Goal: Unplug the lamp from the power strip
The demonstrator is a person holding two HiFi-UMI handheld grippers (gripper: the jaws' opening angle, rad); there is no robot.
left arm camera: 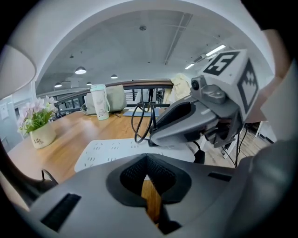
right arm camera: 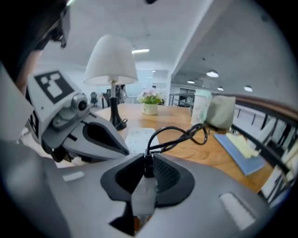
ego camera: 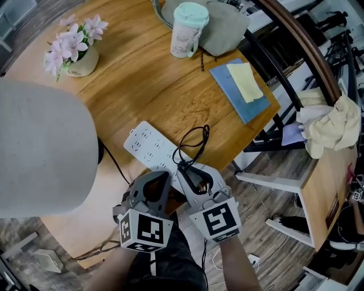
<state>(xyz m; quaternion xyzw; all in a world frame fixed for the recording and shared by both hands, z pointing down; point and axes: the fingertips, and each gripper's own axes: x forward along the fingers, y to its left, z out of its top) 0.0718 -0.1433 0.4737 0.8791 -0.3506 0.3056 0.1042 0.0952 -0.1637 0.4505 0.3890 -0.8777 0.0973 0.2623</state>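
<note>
Right gripper (right arm camera: 145, 157) clamped on black plug (right arm camera: 148, 166), left gripper (left arm camera: 146, 156) closed empty, flat white power strip (ego camera: 149, 146)

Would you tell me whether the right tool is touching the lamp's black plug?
Touching. The right gripper view shows the right tool closed on the black plug, a pad pressing each side, with the cable looping up from it.

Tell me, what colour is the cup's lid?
The cup's lid is pale mint green, clearest in the head view.
</note>
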